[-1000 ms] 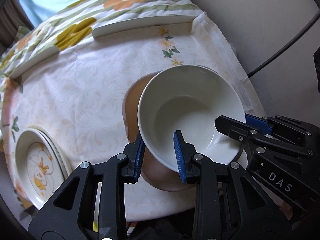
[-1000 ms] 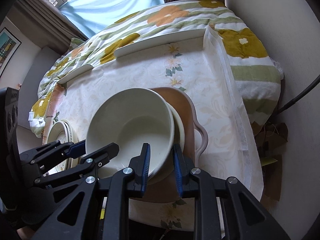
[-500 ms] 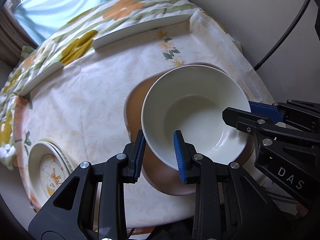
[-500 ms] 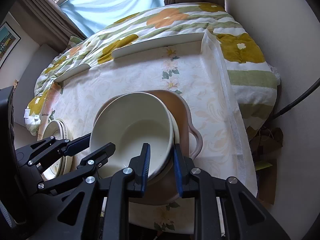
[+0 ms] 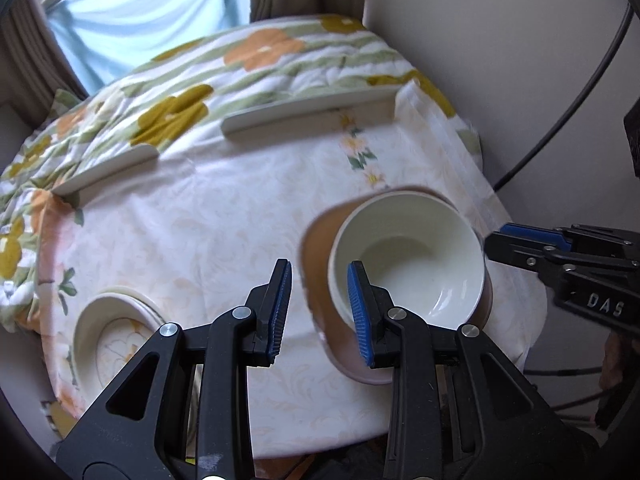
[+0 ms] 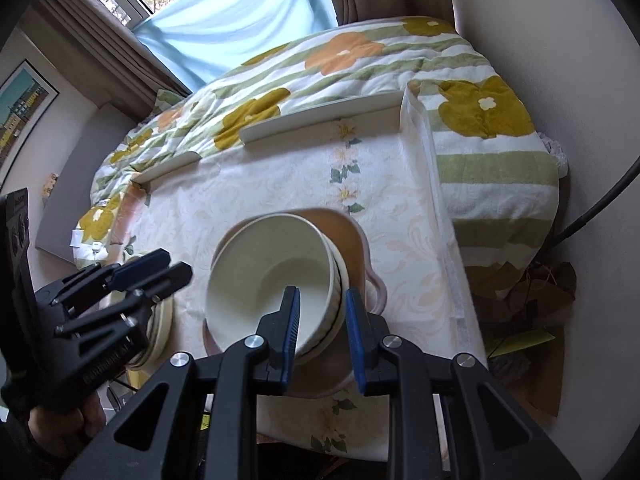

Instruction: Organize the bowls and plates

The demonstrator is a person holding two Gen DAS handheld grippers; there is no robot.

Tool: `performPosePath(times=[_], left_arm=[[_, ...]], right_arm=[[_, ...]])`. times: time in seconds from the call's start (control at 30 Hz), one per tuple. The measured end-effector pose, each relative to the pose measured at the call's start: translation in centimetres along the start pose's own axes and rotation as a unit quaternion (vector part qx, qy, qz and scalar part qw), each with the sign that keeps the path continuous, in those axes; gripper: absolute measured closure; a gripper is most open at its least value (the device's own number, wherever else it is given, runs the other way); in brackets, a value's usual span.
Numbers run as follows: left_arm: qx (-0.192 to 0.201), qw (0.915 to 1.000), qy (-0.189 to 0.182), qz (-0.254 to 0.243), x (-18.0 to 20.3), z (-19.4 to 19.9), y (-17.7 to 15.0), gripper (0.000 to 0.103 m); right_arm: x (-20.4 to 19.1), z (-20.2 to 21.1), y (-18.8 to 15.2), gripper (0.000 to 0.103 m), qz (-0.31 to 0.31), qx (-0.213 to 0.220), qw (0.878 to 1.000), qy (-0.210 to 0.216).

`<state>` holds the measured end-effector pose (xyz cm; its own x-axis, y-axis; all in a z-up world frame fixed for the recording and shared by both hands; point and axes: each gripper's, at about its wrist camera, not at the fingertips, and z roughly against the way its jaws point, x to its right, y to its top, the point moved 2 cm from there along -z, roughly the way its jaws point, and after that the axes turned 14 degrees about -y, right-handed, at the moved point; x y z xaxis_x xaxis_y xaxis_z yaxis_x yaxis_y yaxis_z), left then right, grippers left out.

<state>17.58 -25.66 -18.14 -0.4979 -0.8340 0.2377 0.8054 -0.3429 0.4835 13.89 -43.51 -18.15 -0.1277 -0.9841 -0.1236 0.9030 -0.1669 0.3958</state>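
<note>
The left gripper (image 5: 320, 308) has its jaws parting, nothing pinched between them; the blue pads stand apart above the tablecloth, the right pad just in front of the near-left rim of the white bowl (image 5: 408, 264); whether that pad touches the rim cannot be told. The right gripper (image 6: 322, 330) is likewise easing its jaws apart; they straddle the bowl's near-right wall without visibly pressing on it. The white bowl sits nested on another pale bowl, whose rim shows beneath it in the right wrist view; both rest in a brown handled dish (image 6: 352, 236) at the right side of the table. Near the left edge lies a stack of patterned plates (image 5: 116, 336), well apart from the dish. The cream floral tablecloth (image 5: 224, 220) covers the table; along its far edge lie two long white strips (image 5: 308, 110); beyond them a flowered quilt (image 6: 344, 56) and a blue curtain (image 6: 240, 20) at the window.
</note>
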Motion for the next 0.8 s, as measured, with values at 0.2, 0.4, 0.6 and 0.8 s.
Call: performPosePath(times=[0.2,0.4,0.6,0.8], left_arm=[[0.001,0.9995,-0.028,0.013,-1.8,2.4,-0.8,0.001],[-0.061,0.9981,-0.007,-0.010,-2.3,0.6,-2.8,0.001],[-0.096,0.9952,-0.016,-0.011,-2.7,-1.6,-3.4,0.001],[-0.144,0.9892,-0.027,-0.005,-3.4,-4.5,-3.5,0.004]], right_arm=[[1.9,2.7,-0.6,0.012,0.024,0.003,0.999,-0.025],[1.9,2.4,-2.1,0.012,0.089,-0.021,0.993,-0.075],[1.6,-1.0,-2.1,0.014,0.125,-0.076,0.986,-0.076],[0.6,-4.5,-1.8,0.040,0.155,-0.121,0.979,-0.060]])
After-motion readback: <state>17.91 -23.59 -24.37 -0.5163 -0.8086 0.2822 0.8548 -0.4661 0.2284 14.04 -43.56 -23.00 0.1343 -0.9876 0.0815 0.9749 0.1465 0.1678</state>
